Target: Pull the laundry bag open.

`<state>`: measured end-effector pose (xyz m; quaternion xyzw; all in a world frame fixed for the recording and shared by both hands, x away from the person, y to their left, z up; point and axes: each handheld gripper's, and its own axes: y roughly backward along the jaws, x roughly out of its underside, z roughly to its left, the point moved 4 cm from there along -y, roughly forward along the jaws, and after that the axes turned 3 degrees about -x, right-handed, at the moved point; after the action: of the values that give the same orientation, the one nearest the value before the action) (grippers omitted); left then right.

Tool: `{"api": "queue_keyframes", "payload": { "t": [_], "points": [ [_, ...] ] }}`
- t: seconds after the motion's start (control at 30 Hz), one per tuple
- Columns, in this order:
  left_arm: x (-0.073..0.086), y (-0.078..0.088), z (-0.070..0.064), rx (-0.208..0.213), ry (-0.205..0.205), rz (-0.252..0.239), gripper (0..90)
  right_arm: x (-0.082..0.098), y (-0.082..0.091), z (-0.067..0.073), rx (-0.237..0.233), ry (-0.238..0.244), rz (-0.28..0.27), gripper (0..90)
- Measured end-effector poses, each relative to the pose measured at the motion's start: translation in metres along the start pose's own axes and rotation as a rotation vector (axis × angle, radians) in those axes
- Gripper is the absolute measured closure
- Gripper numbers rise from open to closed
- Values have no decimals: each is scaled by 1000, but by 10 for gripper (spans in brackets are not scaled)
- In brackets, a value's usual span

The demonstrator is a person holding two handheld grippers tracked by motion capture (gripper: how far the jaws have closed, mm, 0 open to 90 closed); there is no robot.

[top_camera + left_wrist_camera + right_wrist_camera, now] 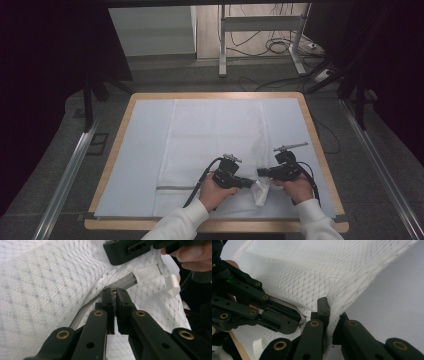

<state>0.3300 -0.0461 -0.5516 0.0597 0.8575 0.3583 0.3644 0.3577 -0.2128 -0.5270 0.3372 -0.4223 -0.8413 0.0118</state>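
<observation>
We read the step as working a zipper on a white mesh bag (215, 145). The left gripper (115, 293) has its jaws pinched together on the small metal pull (114, 291) at the jaw tips, with the grey zipper (82, 315) running back under the jaws and on ahead of them. The right gripper (328, 308) is clamped on a raised fold of the mesh, just ahead of the left one, the two tools nearly touching.

To do it well, we judge: keep the right grip firm so the mesh stays taut, and drag the pull straight along the zipper line, low and not twisted, or the teeth may snag the mesh. The pull is tiny, so the pinch could slip. We cannot tell whether the zipper is opening or closing.

A white tab (173, 285) sits beyond the left jaws, near the other hand (195, 255).

Surface: the bag lies flat on a pale sheet (142, 150) over a wood-edged table (212, 95), corner lifted between the tools. Room: grey floor, metal rails (65, 175) either side, a desk frame (260, 40) and loose cables (280, 47) beyond, dark at the edges.
</observation>
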Motion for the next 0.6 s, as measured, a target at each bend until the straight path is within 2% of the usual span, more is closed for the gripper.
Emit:
{"api": "queue_keyframes", "payload": {
  "t": [0.3, 0.6],
  "points": [
    [8, 11, 10, -14, 21, -6, 872, 0, 1, -1, -2, -4, -10, 881],
    [11, 19, 12, -27, 4, -10, 872, 0, 3, -1, -12, -11, -21, 880]
  ]
}}
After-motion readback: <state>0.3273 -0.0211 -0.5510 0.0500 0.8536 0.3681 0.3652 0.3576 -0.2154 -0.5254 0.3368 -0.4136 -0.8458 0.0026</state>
